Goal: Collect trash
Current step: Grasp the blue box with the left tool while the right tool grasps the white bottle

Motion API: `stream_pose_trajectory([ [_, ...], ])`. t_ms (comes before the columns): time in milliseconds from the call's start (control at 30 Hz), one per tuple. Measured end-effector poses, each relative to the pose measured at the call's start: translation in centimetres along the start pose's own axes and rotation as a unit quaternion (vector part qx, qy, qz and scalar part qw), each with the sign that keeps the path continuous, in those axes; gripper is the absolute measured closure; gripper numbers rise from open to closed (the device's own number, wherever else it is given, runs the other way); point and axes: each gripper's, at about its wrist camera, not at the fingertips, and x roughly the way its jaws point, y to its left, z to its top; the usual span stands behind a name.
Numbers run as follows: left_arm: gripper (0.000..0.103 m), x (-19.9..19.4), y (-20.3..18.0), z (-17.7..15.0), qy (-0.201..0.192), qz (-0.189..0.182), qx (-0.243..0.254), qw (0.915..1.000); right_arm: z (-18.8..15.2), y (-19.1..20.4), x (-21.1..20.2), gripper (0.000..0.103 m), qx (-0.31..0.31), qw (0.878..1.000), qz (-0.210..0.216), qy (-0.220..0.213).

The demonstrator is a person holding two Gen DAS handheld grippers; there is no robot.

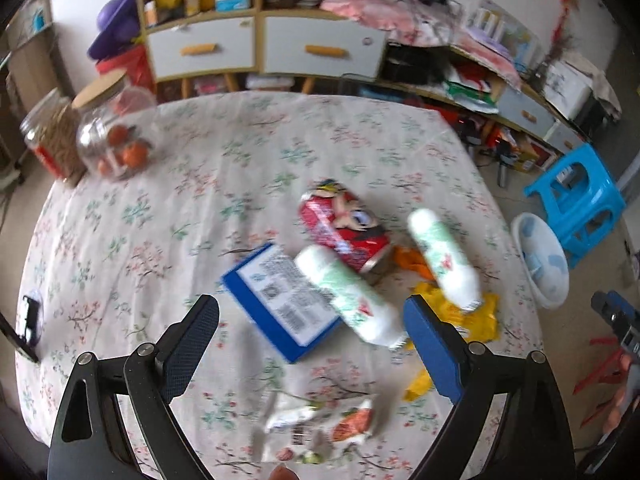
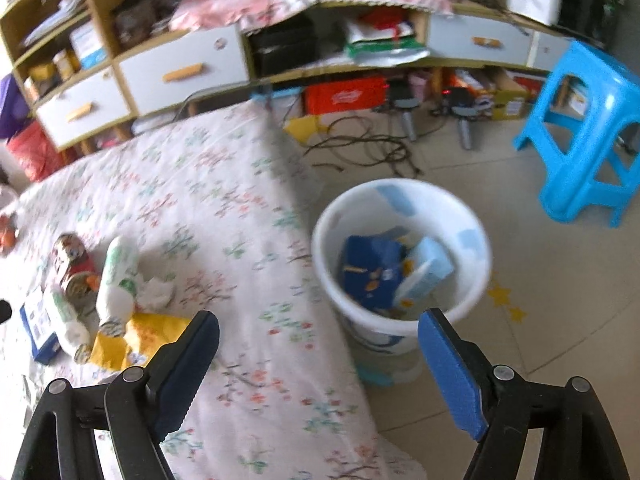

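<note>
Floral-cloth table [image 1: 160,208] bears can [image 1: 344,224], blue box [image 1: 280,300], two jars [image 1: 112,136]

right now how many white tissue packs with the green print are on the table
2. One tissue pack lies across the blue box; the other lies beside the red can, over the yellow wrapper.

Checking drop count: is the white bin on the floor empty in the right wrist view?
No. The white bin already holds a dark blue package and a light blue box.
</note>
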Motion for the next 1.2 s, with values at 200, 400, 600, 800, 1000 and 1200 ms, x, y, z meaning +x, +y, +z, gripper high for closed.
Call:
stream_pose_trajectory([
  [200,0.008,1.5,3.8,0.6,0.019,0.015,-0.053,0.9983,0.1,3.7,1.9,0.018,-0.028,0.999,0.01,0.016],
  [400,0.008,3.7,5.5,0.7,0.037,0.051,-0.087,0.9942,0.1,7.1,3.4,0.018,-0.038,0.998,0.034,0.03],
  [600,0.009,5.6,5.3,1.0,0.05,0.044,-0.104,0.9923,0.1,9.8,4.8,0.018,-0.052,0.997,0.044,0.04],
  [800,0.011,8.0,4.0,0.8,0.077,0.037,-0.1,0.9912,0.1,11.6,6.0,0.018,-0.052,0.996,0.056,0.051],
  [1000,0.011,9.2,3.1,0.5,0.08,0.039,-0.101,0.9909,0.1,12.4,6.9,0.018,-0.053,0.995,0.059,0.059],
  [1200,0.016,10.3,2.3,0.0,0.097,0.033,-0.094,0.9903,0.2,12.6,7.7,0.018,-0.051,0.995,0.053,0.066],
])
